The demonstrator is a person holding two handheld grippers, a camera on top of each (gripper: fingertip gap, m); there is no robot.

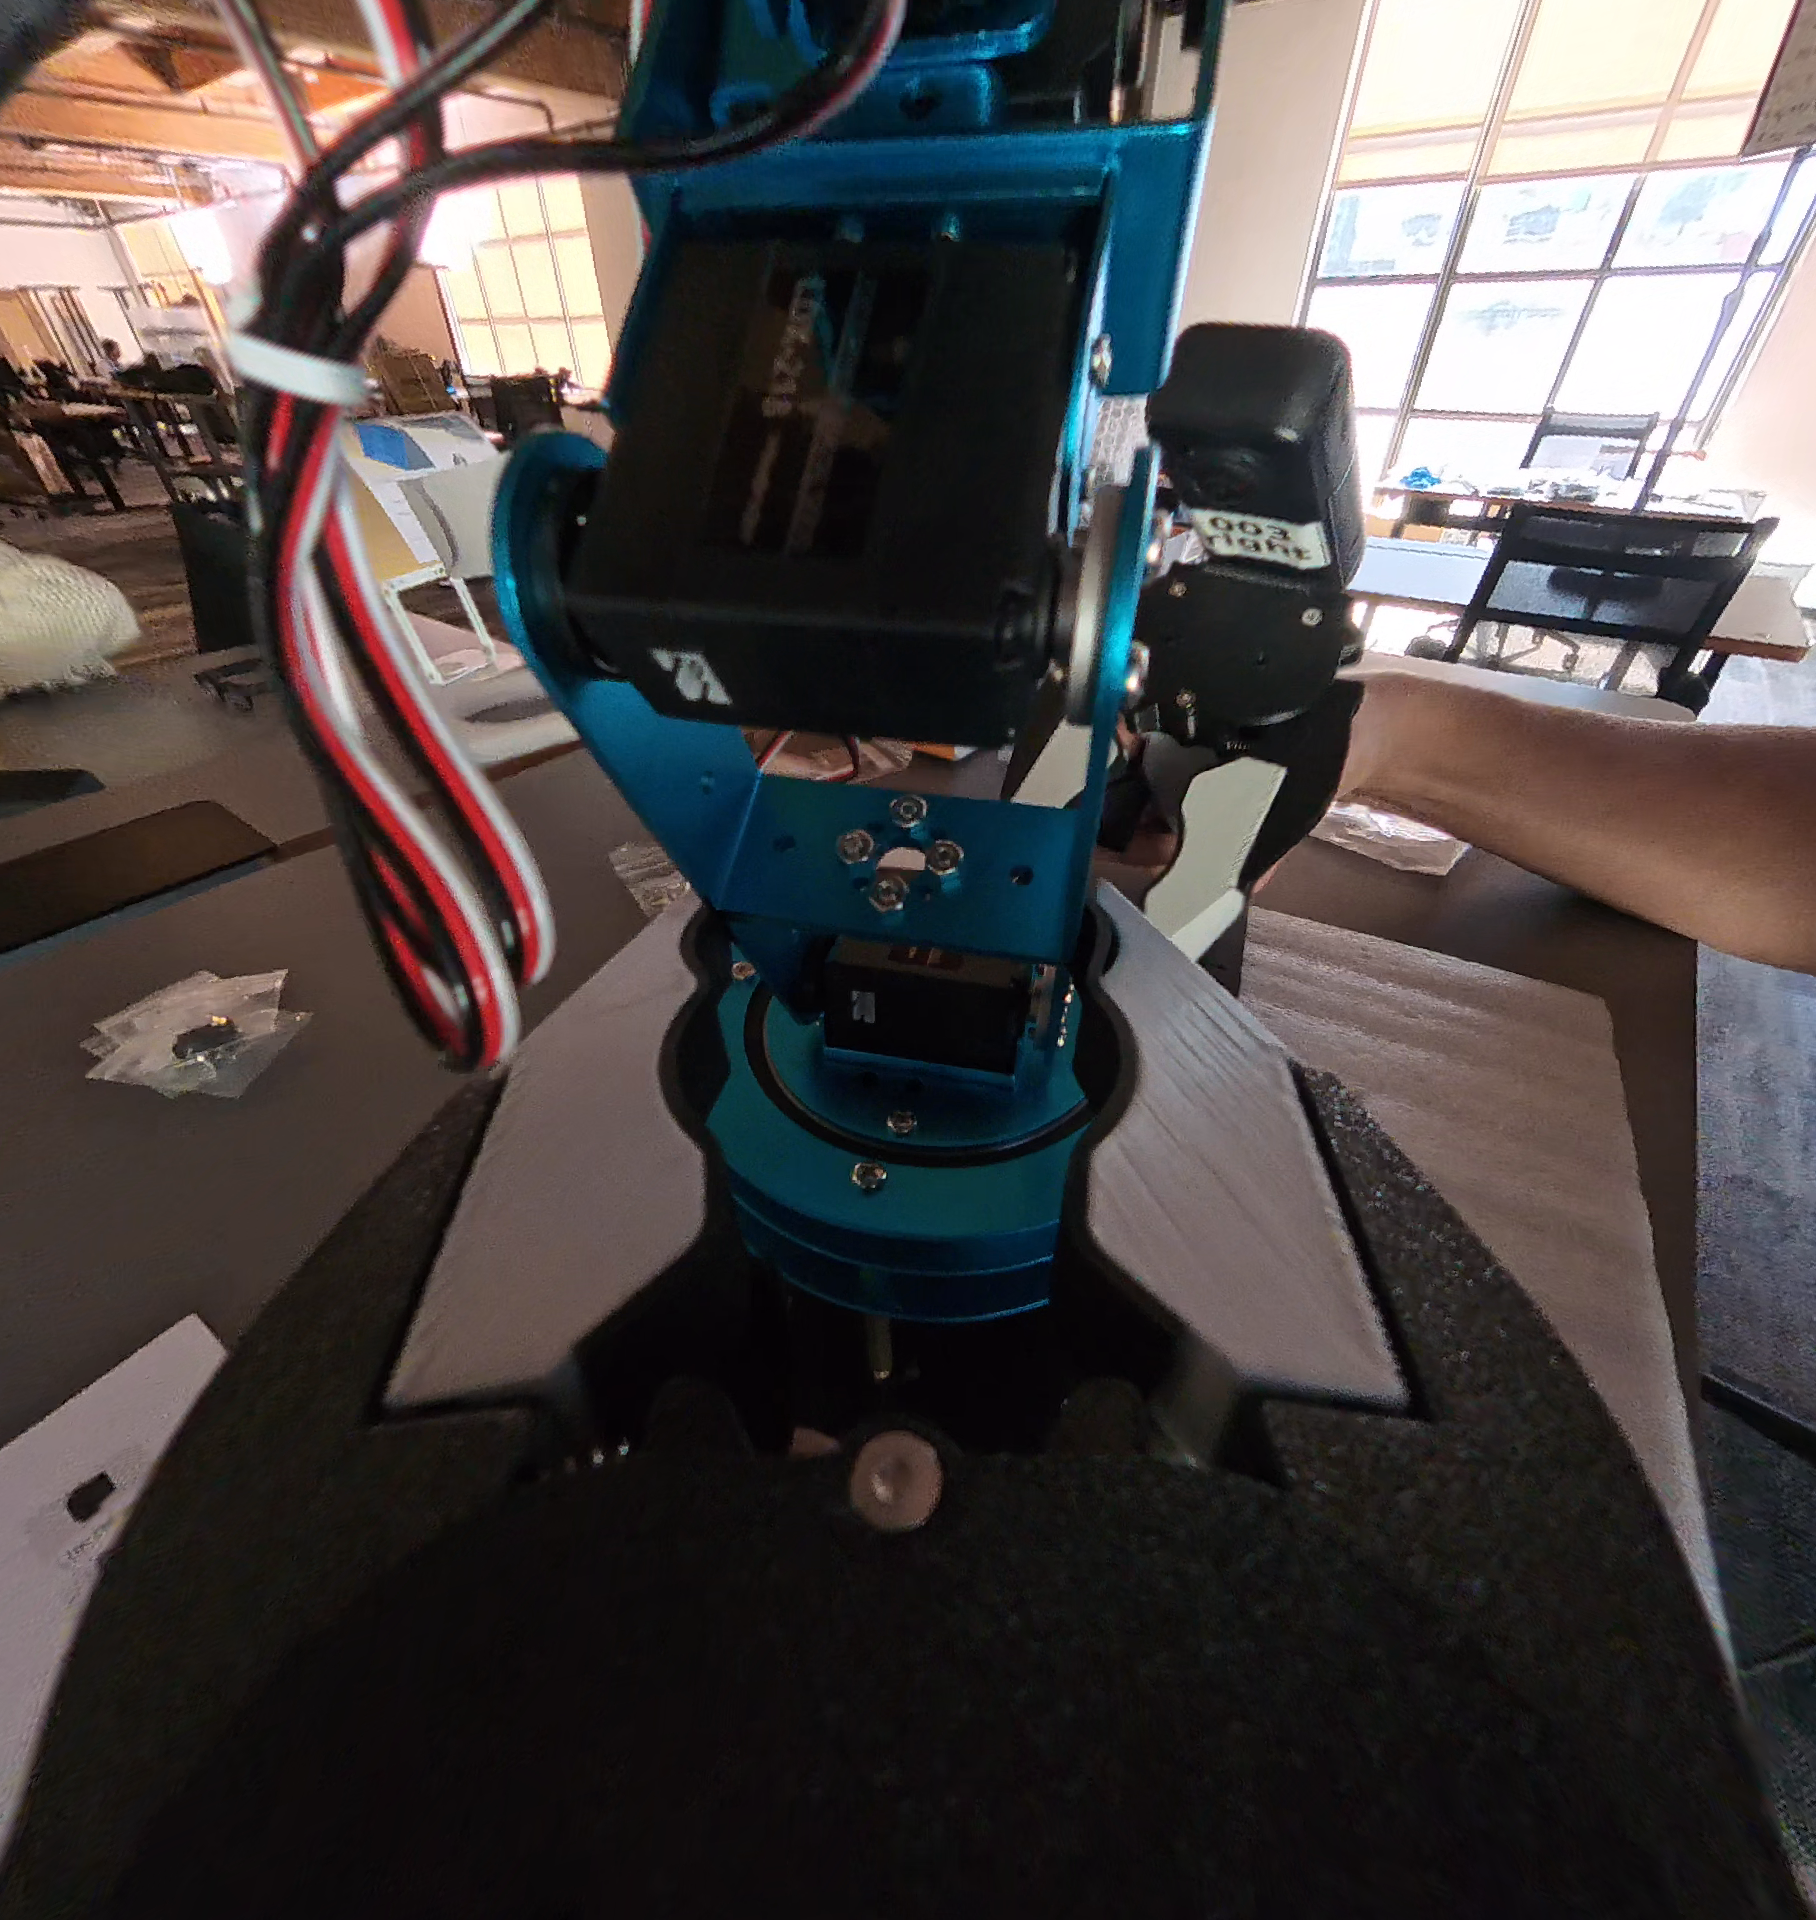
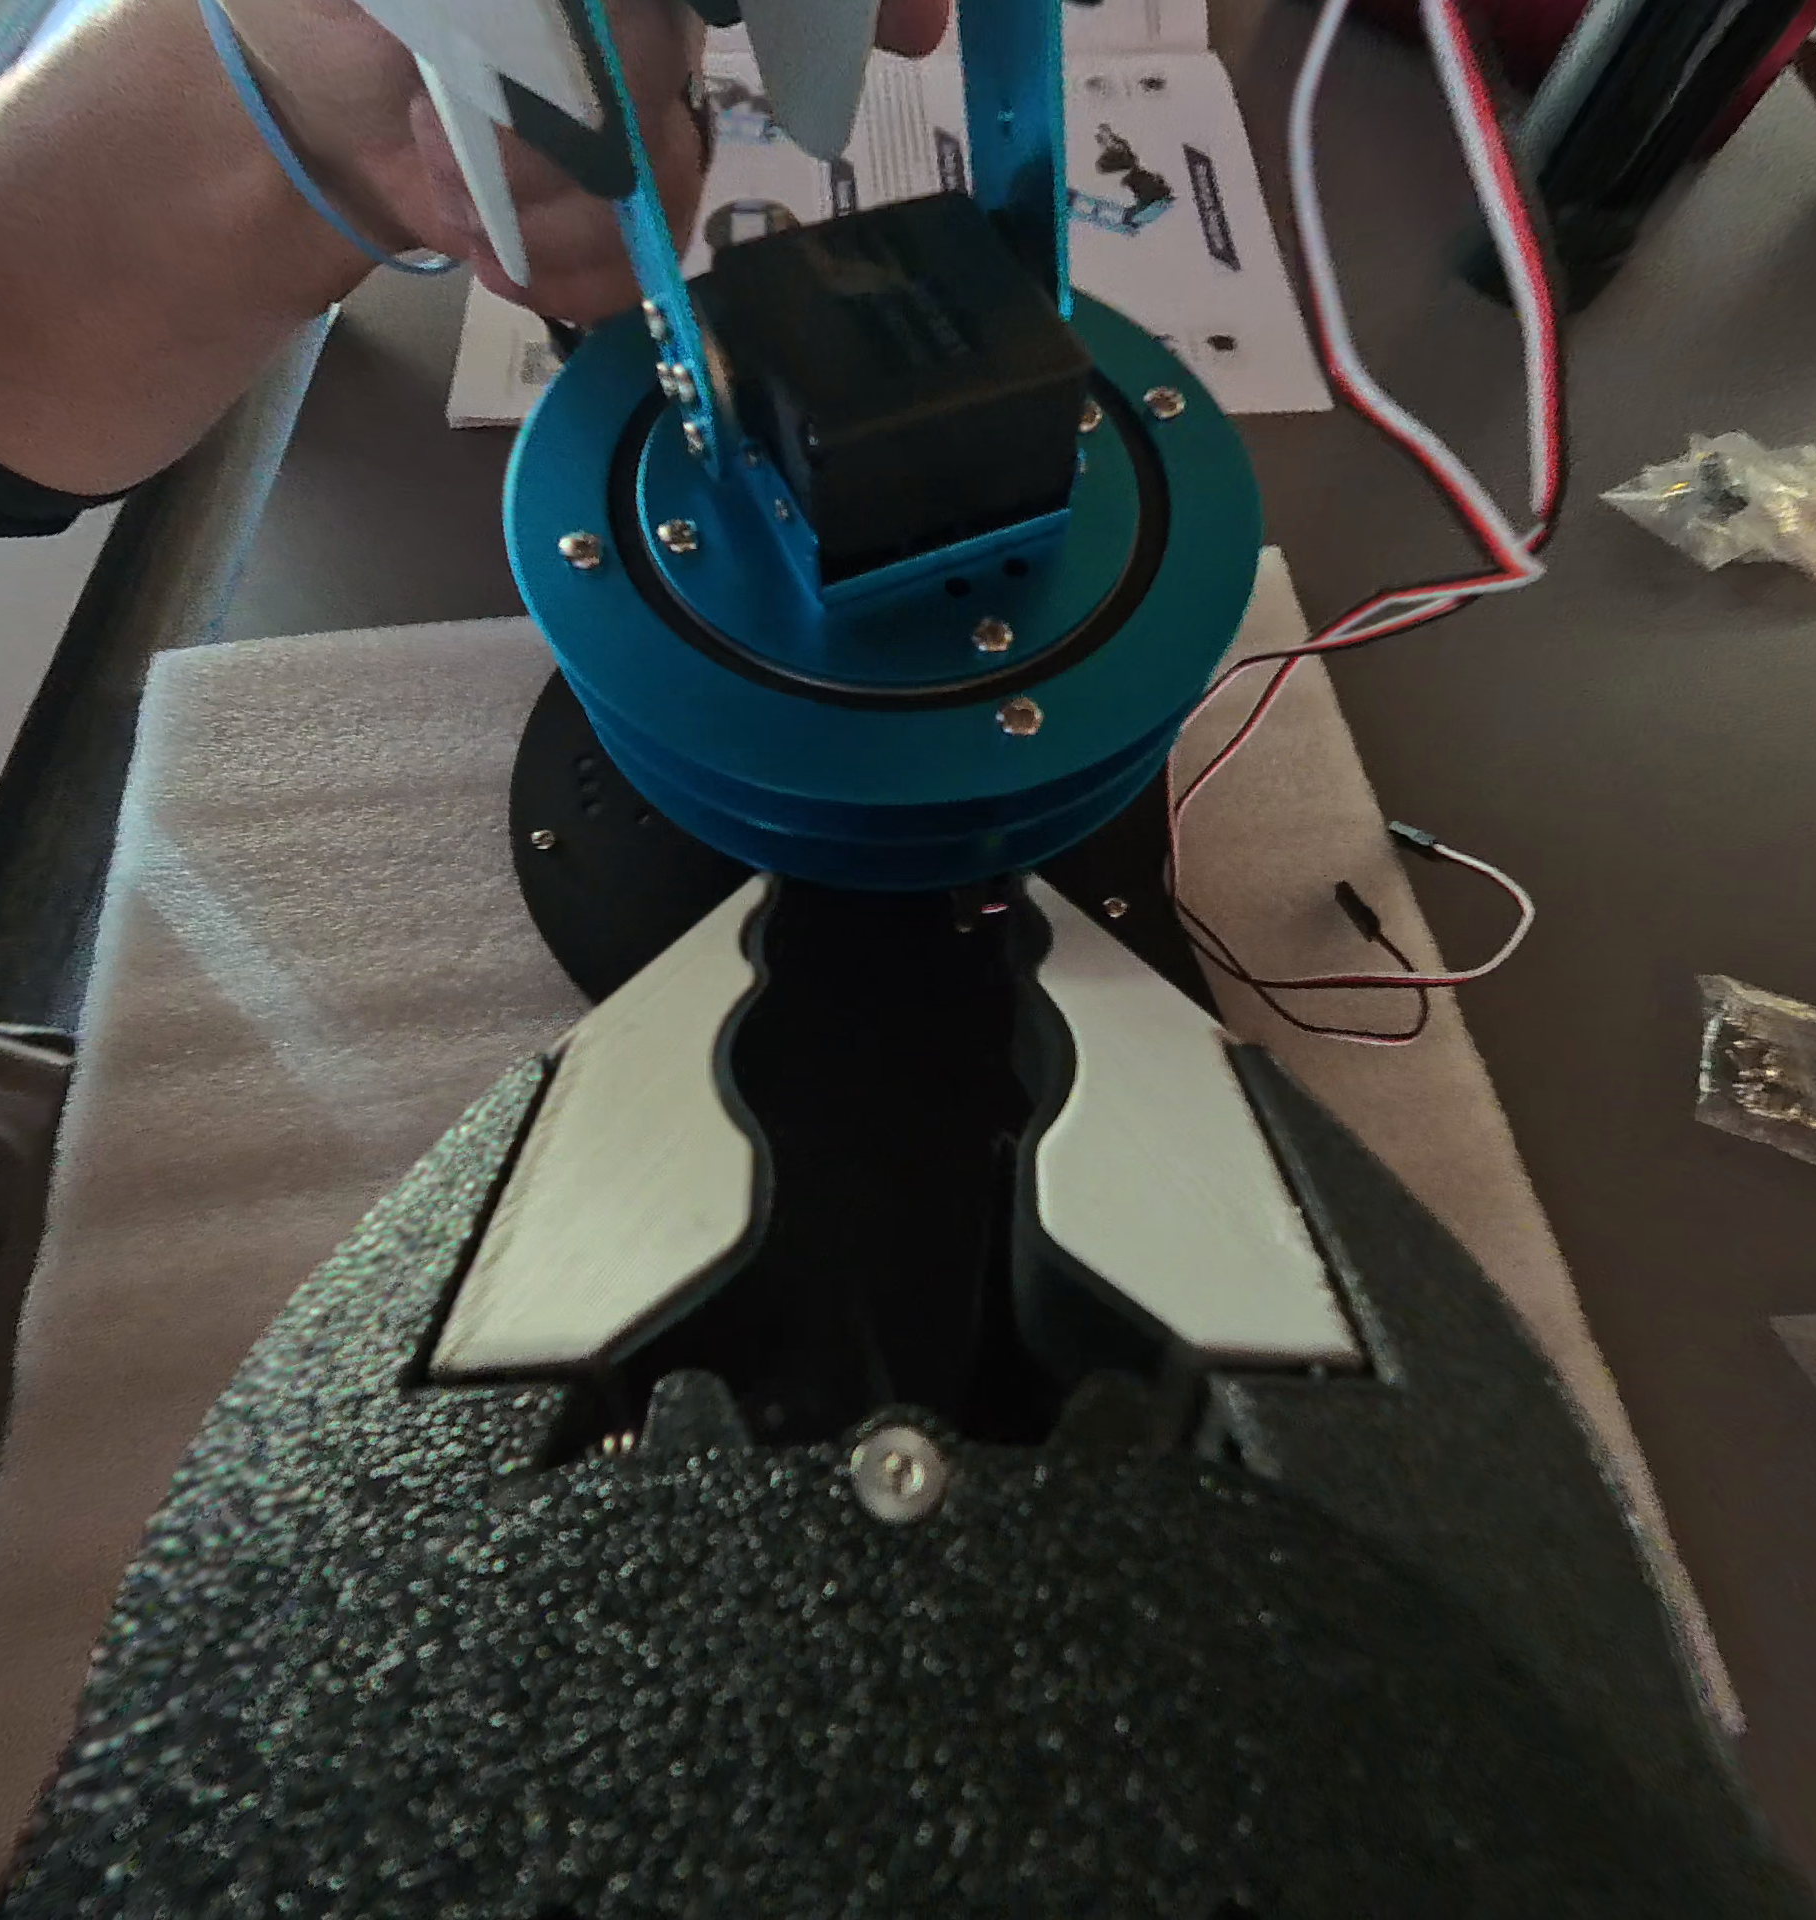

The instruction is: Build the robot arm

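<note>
Foam sheet [image 2: 343, 831], upright blue robot arm [image 1: 883, 520], left tongs [image 1: 888, 1049] gripping its base, right tongs [image 2: 888, 935] open.

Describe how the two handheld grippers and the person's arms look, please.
Each gripper, left gripper and right gripper, has white ribbed fingers with wavy black-edged inner sides in a black grainy body with a silver screw. The forearm is bare; a thin blue band circles one wrist.

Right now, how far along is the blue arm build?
Done: the blue arm has servos mounted above its turntable, over the black disc. In hand: the left hand-held gripper appears closed on its lower part; the right hand-held gripper is open at the base. Left: servo wires lie unplugged, and parts bags sit on the table.
</note>
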